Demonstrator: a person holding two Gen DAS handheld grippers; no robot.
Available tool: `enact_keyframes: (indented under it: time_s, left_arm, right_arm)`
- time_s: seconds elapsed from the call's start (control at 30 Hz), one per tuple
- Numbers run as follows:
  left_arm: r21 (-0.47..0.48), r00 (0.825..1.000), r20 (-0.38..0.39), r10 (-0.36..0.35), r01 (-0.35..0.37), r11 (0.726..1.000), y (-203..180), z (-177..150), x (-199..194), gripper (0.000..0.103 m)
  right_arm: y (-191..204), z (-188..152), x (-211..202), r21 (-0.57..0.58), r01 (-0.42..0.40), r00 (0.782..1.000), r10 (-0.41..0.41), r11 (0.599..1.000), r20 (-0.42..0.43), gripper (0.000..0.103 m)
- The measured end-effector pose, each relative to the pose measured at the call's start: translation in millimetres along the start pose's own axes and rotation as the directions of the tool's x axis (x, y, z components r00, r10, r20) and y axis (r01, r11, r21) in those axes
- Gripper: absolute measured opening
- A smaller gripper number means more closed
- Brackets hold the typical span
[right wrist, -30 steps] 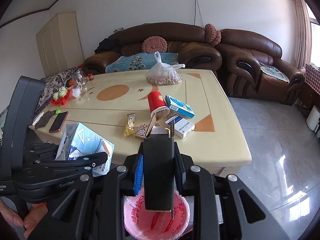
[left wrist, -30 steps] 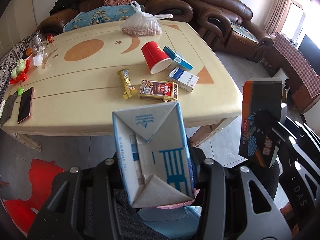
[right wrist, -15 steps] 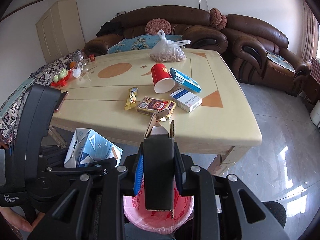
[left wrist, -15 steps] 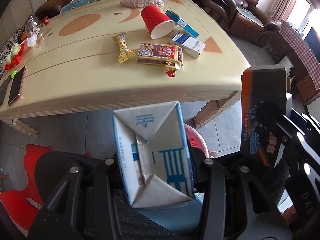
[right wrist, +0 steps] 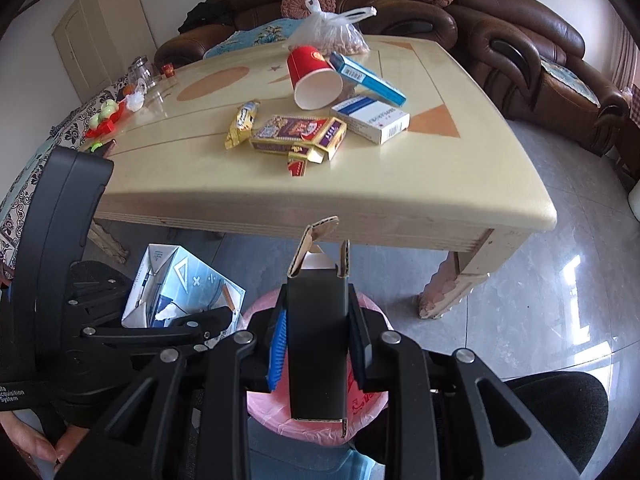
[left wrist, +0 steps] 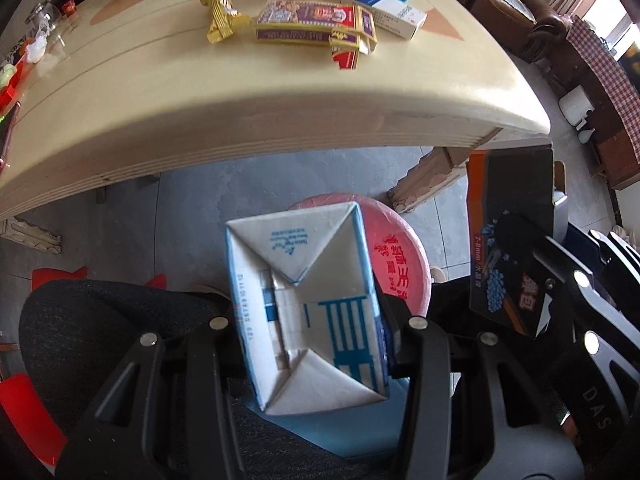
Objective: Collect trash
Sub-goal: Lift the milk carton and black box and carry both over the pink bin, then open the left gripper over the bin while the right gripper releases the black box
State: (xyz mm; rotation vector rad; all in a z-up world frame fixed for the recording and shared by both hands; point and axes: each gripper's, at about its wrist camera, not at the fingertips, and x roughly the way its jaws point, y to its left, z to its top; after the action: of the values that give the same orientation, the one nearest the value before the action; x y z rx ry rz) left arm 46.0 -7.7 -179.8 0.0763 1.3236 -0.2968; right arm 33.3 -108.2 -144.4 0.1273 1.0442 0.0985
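Jaws of my left gripper (left wrist: 312, 324) clamp a white-and-blue folded paper carton (left wrist: 308, 304), tipped over the pink-lined waste bin (left wrist: 400, 256) just below. To its right, my right gripper (right wrist: 318, 340) grips a black cardboard box (right wrist: 318, 336) with open flaps, directly above that bin. Beyond both stands the cream wooden table (right wrist: 360, 196).

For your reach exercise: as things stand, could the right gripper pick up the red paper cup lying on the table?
Probably not: the right gripper is shut on a black carton over the pink-lined bin, and the red cup lies far across the table.
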Motion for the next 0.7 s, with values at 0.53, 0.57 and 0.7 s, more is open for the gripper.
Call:
enact_keyframes:
  time_s: [0.53, 0.57, 0.7]
  left_arm:
    - [-0.040, 0.978, -0.205, -0.036, 0.028, 0.999, 13, -8, 91, 0.044]
    - [-0.044, 0.975, -0.218, -0.041, 0.032, 0.999, 14, -7, 97, 0.044]
    - [-0.054, 0.963, -0.264, -0.049, 0.036, 0.998, 18, -8, 121, 0.044]
  right_arm:
    - [-18, -26, 85, 0.043, 0.006, 0.981, 0.003, 0.999, -0.195, 0.026]
    - [-19, -28, 90, 0.045, 0.007, 0.978, 0.002, 0.999, -0.209, 0.026]
    - [-24, -35, 116, 0.053, 0.011, 0.965, 0.003, 0.999, -0.261, 0.026]
